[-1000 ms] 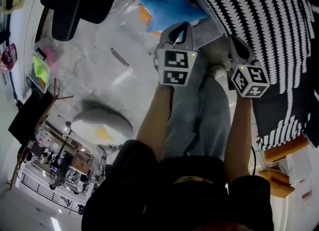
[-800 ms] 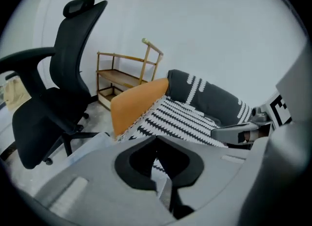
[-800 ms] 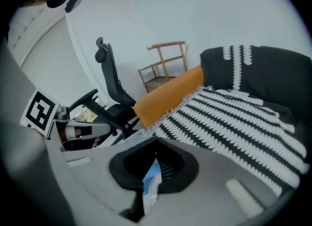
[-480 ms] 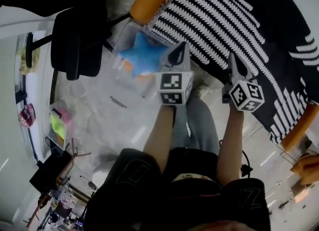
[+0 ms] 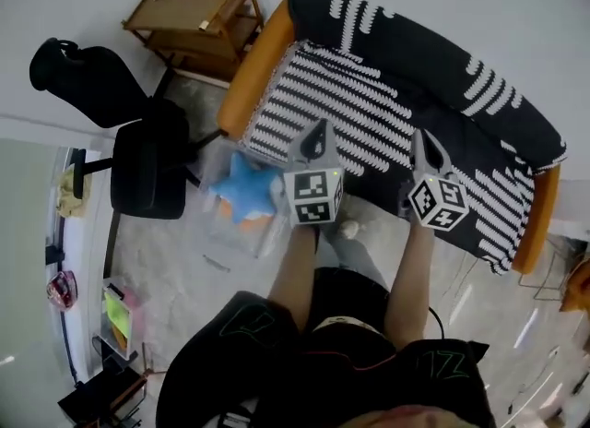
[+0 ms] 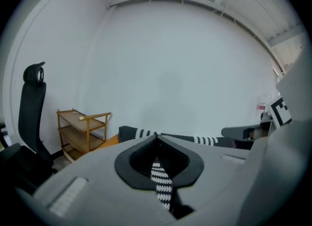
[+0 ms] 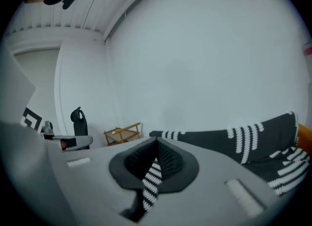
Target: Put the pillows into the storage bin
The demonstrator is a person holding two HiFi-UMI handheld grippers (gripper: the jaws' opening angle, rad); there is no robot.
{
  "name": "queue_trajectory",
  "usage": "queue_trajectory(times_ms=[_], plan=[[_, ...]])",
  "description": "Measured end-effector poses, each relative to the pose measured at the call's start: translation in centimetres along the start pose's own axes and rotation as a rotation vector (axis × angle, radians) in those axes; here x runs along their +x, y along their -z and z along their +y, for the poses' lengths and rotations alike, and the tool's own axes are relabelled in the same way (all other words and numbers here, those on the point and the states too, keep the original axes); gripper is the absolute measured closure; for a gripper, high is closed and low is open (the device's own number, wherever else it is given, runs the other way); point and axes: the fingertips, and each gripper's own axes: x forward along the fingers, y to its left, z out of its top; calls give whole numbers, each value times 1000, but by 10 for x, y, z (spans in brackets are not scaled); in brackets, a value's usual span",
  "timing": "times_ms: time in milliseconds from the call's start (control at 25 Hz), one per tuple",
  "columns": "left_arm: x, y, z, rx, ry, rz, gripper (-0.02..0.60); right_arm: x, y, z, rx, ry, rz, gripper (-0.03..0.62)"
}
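Head view shows pillow (image 5: pixel 244 197) in bin (image 5: pixel 232 238) left of closed, empty left hand-held gripper (image 5: pixel 319 131).

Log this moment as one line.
left gripper: jaws shut, empty | right gripper: jaws shut, empty | both pointing at sofa | blue star pillow: in storage bin

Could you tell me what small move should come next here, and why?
Probably open both jaws: the left gripper and right gripper are shut and empty, facing the sofa, and the blue star pillow already lies in the bin.
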Motion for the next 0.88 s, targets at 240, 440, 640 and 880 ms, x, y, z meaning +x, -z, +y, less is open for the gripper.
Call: queue_trajectory(times_ms=[240,440,640,880], plan=[[6,-50,-51,132,74,-84,571,-41,-68,-22,-63,20,-123,591],[17,-93,-77,182,125,-169,571,-53,-107,-42,-112,73,-184,591],[26,-126,-96,201,178,-230,571,-57,-135,-50,-142,124,-232,591],[39,-147,-106,198,221,-272,571,-53,-154,-54,-187,159,-248,591]])
